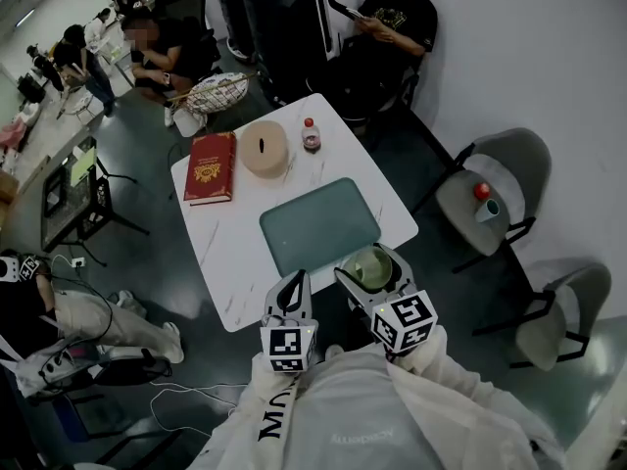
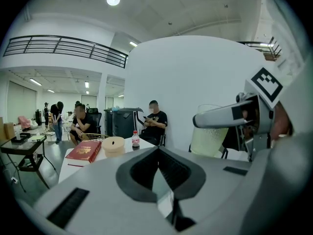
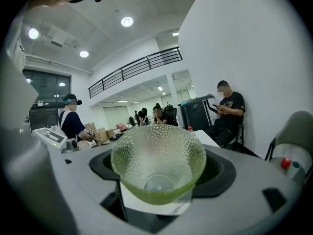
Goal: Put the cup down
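Observation:
A pale green, dimpled glass cup [image 1: 369,266] is held by my right gripper [image 1: 373,272], just above the near right edge of the white table [image 1: 227,262]. In the right gripper view the cup [image 3: 159,163] lies tilted with its mouth towards the camera, and the right gripper [image 3: 159,187] is shut on its base. A teal mat [image 1: 318,223] lies on the table just beyond the cup. My left gripper [image 1: 293,288] hovers off the table's near edge, shut and holding nothing. The left gripper view shows the left gripper [image 2: 159,182], with the cup [image 2: 209,131] to its right.
A red book [image 1: 211,167], a round beige container [image 1: 265,148] and a small red-capped bottle [image 1: 311,135] stand on the table's far half. A grey chair [image 1: 509,169] with small items on its seat and another chair [image 1: 568,306] stand to the right. A seated person [image 1: 392,27] is beyond the table.

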{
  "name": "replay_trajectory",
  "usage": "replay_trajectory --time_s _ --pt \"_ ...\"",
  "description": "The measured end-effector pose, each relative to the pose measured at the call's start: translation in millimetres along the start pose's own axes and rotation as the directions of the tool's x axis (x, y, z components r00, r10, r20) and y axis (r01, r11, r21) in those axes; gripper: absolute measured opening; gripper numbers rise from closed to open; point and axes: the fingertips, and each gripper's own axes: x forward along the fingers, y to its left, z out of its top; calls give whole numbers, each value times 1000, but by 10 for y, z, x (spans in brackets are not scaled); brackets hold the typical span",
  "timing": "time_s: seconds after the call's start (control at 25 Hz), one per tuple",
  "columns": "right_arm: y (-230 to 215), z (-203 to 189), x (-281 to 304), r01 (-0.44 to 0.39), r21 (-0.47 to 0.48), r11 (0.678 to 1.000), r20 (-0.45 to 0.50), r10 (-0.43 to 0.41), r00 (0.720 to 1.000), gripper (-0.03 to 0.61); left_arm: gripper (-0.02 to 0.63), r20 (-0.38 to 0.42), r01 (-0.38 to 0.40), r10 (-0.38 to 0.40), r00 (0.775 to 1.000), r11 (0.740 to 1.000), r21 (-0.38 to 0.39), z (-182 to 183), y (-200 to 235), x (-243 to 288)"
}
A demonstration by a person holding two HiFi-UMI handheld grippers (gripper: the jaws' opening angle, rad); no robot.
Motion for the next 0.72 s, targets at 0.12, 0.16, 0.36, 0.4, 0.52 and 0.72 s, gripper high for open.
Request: replay_trajectory --time_s 0.12,0.16,0.36,0.4,0.52,0.72 --pt "-105 86 168 -9 -4 1000 -10 9 1000 400 11 1 -6 6 1000 1000 -4 80 72 189" --pt "-116 107 208 -12 -6 1000 -13 12 1000 400 11 0 -9 9 1000 1000 -4 92 99 225" --pt "-176 120 285 -18 -33 999 -23 17 1000 400 11 3 -27 27 1000 999 -19 75 141 301" --pt "-201 124 307 -20 -38 999 -24 19 1000 400 11 4 -32 32 999 999 -25 62 151 327" --pt "-273 157 379 -29 -42 999 -30 28 999 400 11 5 -41 42 999 999 -27 93 173 423" --pt "-447 229 531 -43 -38 998 -39 42 998 400 11 -6 -64 64 998 997 -36 145 216 617"
